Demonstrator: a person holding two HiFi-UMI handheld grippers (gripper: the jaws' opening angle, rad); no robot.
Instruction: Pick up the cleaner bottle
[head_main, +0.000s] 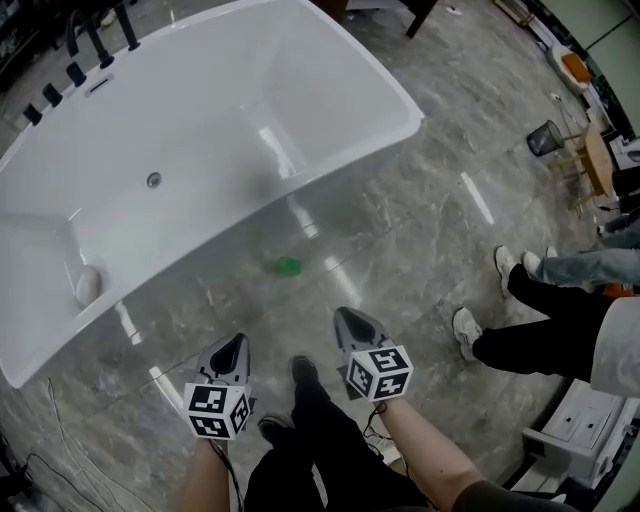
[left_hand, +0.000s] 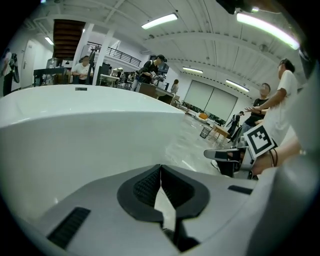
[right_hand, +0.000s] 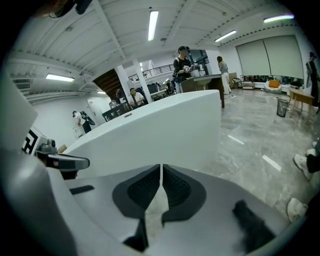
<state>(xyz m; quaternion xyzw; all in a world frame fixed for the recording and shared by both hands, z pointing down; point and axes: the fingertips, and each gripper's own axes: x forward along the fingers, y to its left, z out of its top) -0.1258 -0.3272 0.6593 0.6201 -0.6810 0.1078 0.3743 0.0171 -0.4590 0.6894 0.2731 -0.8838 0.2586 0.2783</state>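
- Left gripper (head_main: 236, 343) (left_hand: 160, 168): jaws pressed together, nothing between them; held low over the floor (head_main: 400, 250).
- Right gripper (head_main: 343, 316) (right_hand: 161, 168): jaws likewise closed and empty.
- Bathtub (head_main: 200, 100): white, far end cut off by the frame.
- Cleaner bottle: not surely made out; candidates are a pale rounded object (head_main: 88, 284) inside the tub's left end and a blurred green blob (head_main: 288, 266) on the floor beside the tub wall.
- Bystander's legs (head_main: 560, 300): cut off at the right edge.
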